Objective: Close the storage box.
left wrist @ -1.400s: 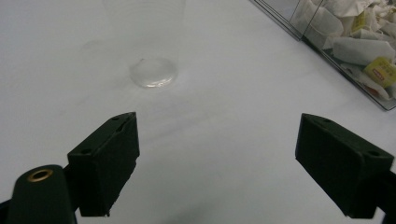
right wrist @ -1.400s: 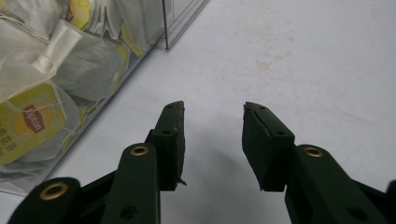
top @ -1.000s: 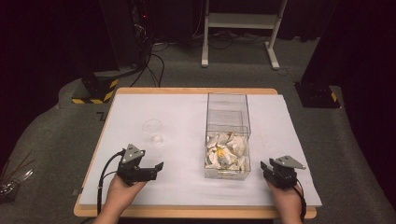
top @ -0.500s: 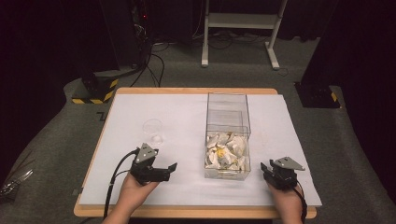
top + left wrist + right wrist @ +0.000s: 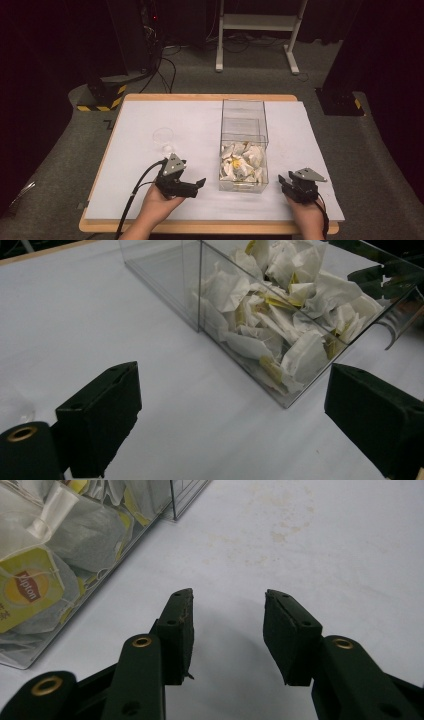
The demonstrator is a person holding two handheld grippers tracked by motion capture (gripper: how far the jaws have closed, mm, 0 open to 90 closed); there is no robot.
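- The left gripper sits at lower centre-left of the high view, held from below by the left hand; its jaws stand wide apart, have just been opening, and have nothing between them.
- The right gripper sits at lower right, gripped by the right hand; its jaws have just opened a little and are parted, empty.

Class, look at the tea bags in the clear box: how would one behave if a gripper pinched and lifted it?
A tea bag would probably feel very light and floppy: its paper looks thin and crumpled. Its string and tag may dangle or snag neighbours, since the bags lie tangled in the clear box.
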